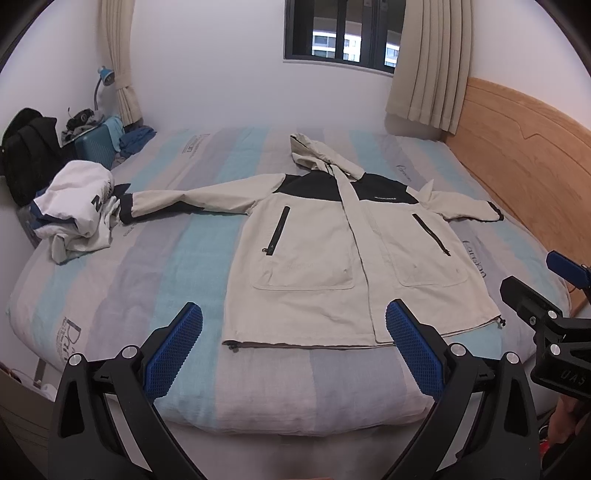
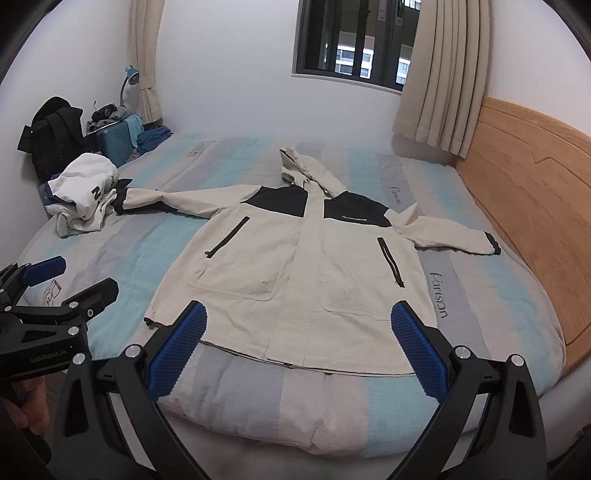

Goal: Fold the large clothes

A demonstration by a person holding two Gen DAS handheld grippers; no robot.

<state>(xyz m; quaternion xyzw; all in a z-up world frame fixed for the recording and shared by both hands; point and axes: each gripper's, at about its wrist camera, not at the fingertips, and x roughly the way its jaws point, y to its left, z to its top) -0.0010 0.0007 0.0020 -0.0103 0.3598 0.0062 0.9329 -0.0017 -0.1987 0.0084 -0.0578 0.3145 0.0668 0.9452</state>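
I see a big cream jacket [image 1: 332,258] lying flat on the bed [image 1: 155,266], front side up. It has black shoulders and black cuffs. Its hood [image 1: 314,151] points to 12 o'clock, toward the wall with the window [image 1: 340,33]. One sleeve [image 1: 192,199] reaches out to 9 o'clock and its cuff touches a white crumpled garment [image 1: 77,206]. The other sleeve [image 1: 461,206] reaches to 3 o'clock, near the wooden headboard [image 1: 524,155]. The hem is at 6 o'clock, closest to me.

My left gripper [image 1: 293,347] hangs in the air above the near edge of the bed, just in front of the hem. Its jaws are spread wide and hold nothing. The blue pads [image 1: 177,350] are bare.

My right gripper [image 2: 297,347] hangs above the hem too, a bit more to the 3 o'clock side. Its jaws are also spread wide, with nothing between them.

In the right wrist view, my left gripper shows at 9 o'clock. In the left wrist view, my right gripper shows at 3 o'clock.

Far off at 10 o'clock I see a teal suitcase [image 2: 118,144], a black bag [image 2: 51,136] and a small blue lamp [image 2: 131,77].
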